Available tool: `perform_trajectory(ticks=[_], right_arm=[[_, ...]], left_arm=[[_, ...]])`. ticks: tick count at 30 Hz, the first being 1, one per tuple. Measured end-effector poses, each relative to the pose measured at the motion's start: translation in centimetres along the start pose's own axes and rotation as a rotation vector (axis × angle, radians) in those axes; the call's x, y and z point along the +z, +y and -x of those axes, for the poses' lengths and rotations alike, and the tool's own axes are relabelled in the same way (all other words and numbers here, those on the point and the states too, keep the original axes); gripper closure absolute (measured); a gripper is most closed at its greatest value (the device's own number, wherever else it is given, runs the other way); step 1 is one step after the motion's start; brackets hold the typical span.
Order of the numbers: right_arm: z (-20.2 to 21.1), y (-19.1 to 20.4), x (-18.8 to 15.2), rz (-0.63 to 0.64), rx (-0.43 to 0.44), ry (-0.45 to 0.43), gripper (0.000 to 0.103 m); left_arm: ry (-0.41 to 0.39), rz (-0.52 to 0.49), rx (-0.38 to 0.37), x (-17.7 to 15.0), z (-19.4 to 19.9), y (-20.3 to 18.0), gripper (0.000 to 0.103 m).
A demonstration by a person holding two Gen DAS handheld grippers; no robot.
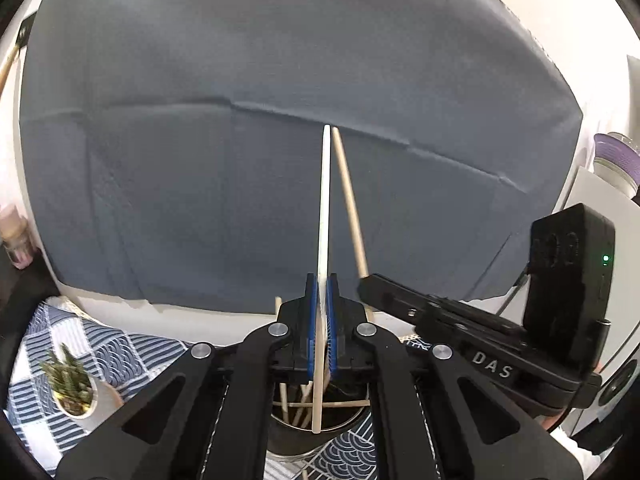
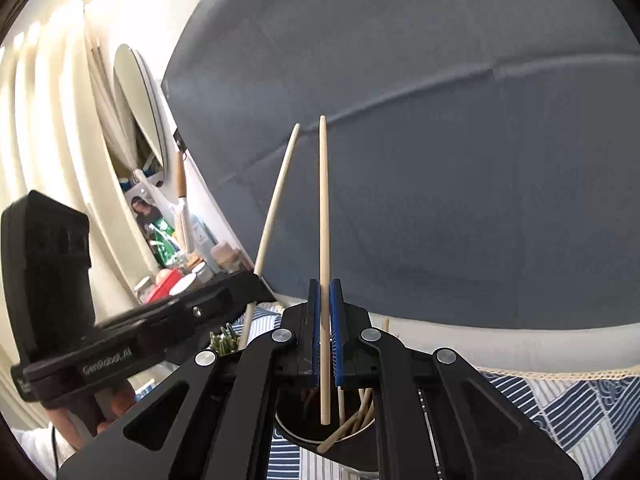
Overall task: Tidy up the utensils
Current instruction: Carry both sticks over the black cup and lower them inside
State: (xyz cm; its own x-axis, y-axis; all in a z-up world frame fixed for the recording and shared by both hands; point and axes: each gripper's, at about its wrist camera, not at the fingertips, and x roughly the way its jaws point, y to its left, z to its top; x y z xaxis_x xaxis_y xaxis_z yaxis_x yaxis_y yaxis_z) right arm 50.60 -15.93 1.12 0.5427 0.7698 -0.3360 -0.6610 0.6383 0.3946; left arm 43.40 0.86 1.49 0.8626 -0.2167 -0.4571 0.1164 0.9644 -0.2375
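L tongs (image 1: 323, 300) clamped on one chopstick (image 1: 325, 208), R tongs (image 2: 325, 304) clamped on another chopstick (image 2: 323, 208), both upright w/ lower ends over the metal cup (image 2: 352, 446) just below. Step looks like dropping sticks in; next: lower, then release. R view alone shows the shelf clutter (image 2: 172, 240) far left; L view alone shows a small plant (image 1: 72, 384) on the counter, lower left.

My own linkage hides most of the metal cup (image 1: 320, 436) at the bottom centre; the small bottles (image 2: 192, 240) at middle left are too blurred to tell.
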Motion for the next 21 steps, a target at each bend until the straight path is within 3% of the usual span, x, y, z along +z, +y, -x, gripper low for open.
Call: perform_trajectory(ticks=[6,12,21], right_arm=[[-1.0,-0.5,-1.2,0.015,0.000,0.002,0.098],[-1.2,-1.1,-2.2,0.022,-0.013,0.013,0.098],[-1.8,-1.9,-1.8,-0.008,0.000,-0.030,0.098]], left_arm=[[-0.010,0.061,-0.051,-2.0,-1.4,1.1,0.098],[-0.032,0.060,-0.068,-3.7,-2.0,1.6,0.098],[-0.090,0.090,-0.116,-3.5,-2.9,3.2,0.098]])
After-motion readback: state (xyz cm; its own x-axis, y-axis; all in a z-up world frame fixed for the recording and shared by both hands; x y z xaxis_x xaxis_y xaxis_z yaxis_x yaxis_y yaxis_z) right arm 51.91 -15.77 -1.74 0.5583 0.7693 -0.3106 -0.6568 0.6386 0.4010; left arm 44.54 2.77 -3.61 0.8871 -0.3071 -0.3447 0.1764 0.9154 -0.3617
